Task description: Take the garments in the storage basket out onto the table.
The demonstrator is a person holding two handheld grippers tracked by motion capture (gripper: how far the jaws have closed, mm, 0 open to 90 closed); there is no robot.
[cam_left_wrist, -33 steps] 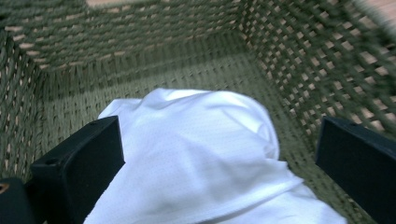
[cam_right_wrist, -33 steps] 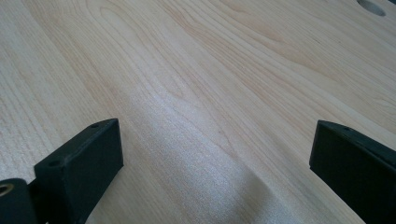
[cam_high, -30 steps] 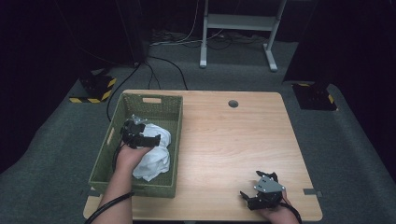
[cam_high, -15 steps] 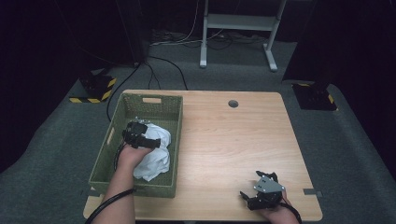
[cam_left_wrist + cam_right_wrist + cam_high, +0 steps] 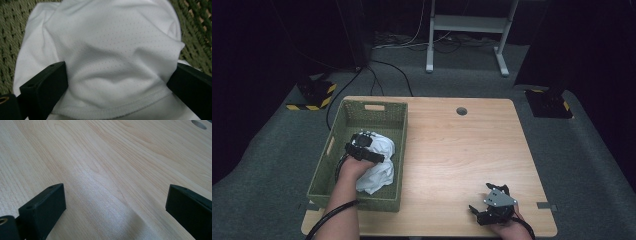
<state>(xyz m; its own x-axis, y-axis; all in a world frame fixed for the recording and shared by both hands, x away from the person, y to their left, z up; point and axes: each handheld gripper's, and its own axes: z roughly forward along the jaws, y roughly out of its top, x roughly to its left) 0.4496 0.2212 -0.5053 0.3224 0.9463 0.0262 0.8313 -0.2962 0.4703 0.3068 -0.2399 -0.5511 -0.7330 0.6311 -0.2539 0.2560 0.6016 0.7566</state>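
My left claw [image 5: 117, 82] stands spread astride the white mesh garment [image 5: 112, 50] in the green woven basket [image 5: 347, 112], worktop's nine o'clock. Nothing pinched yet; lift-out remains. Right claw [image 5: 492, 205] spread, idle.

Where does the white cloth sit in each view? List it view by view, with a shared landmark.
High view: the white cloth lies in the green basket, left of centre, under the left gripper.
Left gripper view: it spans the middle, between open jaws, basket weave around it.
Right gripper view: table wood and its round hole ahead.
Shared landmark: the basket; the hole too.
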